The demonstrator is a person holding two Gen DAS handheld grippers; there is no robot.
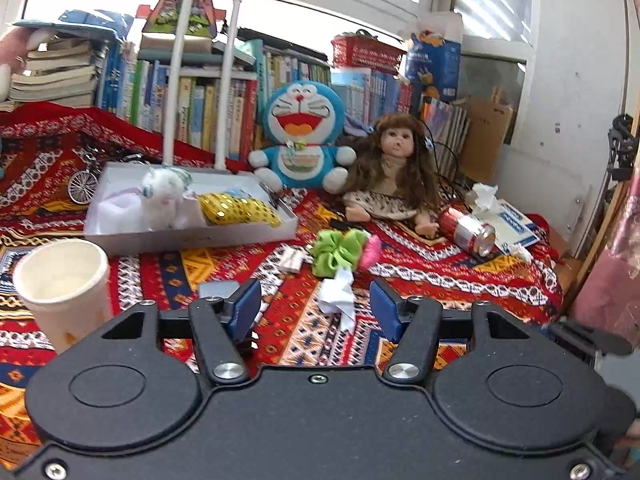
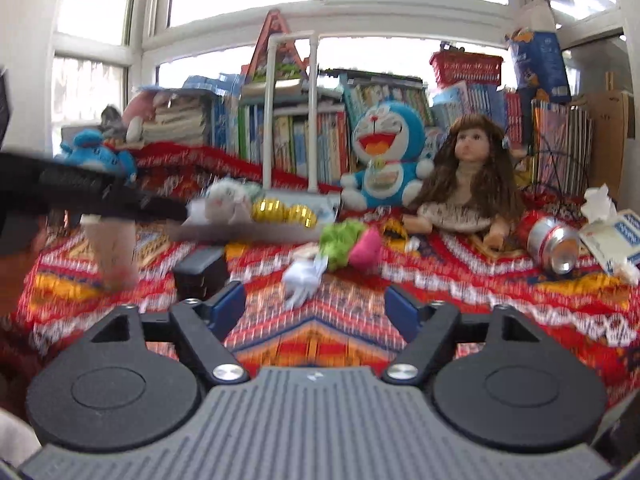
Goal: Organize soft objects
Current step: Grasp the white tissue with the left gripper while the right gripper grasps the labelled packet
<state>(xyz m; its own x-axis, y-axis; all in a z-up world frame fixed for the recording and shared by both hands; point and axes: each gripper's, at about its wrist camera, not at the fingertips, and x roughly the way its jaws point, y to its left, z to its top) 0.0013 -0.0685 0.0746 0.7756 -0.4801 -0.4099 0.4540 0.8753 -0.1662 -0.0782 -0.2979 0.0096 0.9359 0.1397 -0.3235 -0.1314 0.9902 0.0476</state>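
Left gripper (image 1: pixel 315 307): jaws apart, blue pads clasping nothing; no object sits between them. At its 12 o'clock, just ahead of the fingertips, lies a white fabric bow (image 1: pixel 338 295), crumpled and thin, on the red patterned woven cloth (image 1: pixel 440 276). Beyond the bow, still at 12 o'clock, sits a green ruffled scrunchie (image 1: pixel 339 251), touching a pink fuzzy piece (image 1: pixel 370 253) at its 3 o'clock.

Right gripper (image 2: pixel 316 307): jaws likewise apart and empty. The white bow (image 2: pixel 303 276) lies at its 11 o'clock, just ahead of the left pad; the green scrunchie (image 2: pixel 340 242) is farther on at 12 o'clock. This view is motion-blurred.

Outward, at 10 o'clock of the left gripper: a shallow white tray (image 1: pixel 192 236) holding a fluffy white plush (image 1: pixel 162 196) and a yellow sequinned item (image 1: pixel 238 210). At 9 o'clock, a paper cup (image 1: pixel 66 292), upright. At 12 o'clock far, a blue plush cat (image 1: pixel 300 136) sits beside a long-haired doll (image 1: pixel 390 172). At 2 o'clock, a metal can (image 1: pixel 468 232) lies on its side.
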